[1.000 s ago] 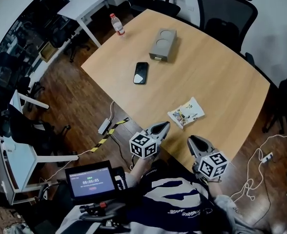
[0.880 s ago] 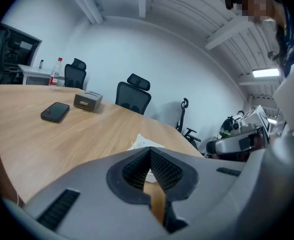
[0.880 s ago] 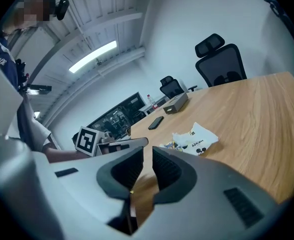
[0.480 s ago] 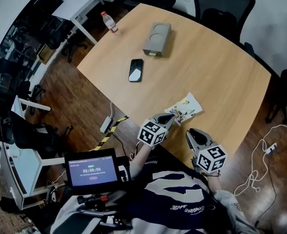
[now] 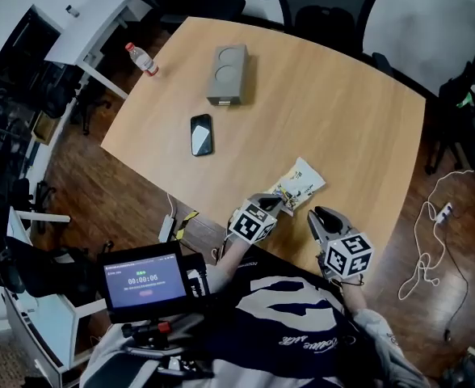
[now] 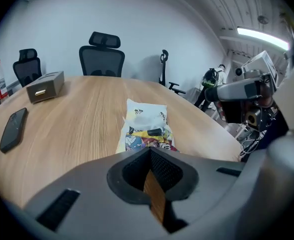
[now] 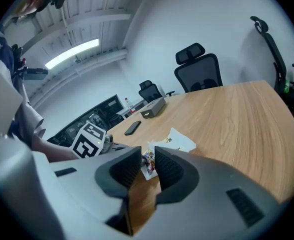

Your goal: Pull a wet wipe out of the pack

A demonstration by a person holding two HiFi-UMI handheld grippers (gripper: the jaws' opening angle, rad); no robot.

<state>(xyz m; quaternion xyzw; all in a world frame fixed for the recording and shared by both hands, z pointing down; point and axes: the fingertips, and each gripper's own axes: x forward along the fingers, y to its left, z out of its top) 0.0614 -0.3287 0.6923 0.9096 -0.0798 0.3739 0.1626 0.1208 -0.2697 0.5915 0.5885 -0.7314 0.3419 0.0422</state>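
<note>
The wet wipe pack (image 5: 296,183) is a flat white pouch with colourful print, lying near the front edge of the wooden table (image 5: 334,111). My left gripper (image 5: 271,203) sits just short of the pack's near end, jaws shut with nothing between them. In the left gripper view the pack (image 6: 147,126) lies straight ahead of the left gripper (image 6: 150,154). My right gripper (image 5: 322,217) hovers at the table edge to the right of the pack, jaws a narrow gap apart and empty. In the right gripper view the pack (image 7: 169,143) shows beyond the right gripper (image 7: 148,156).
A black phone (image 5: 201,134), a grey box (image 5: 228,73) and a water bottle (image 5: 142,58) sit on the table's far left part. Office chairs (image 5: 326,10) stand behind it. A timer screen (image 5: 143,279) is at my lower left. Cables (image 5: 431,241) lie on the floor at right.
My left gripper has moved forward up to the pack's near end. The right gripper has barely moved. The head view has swung, so the table sits differently in frame.
</note>
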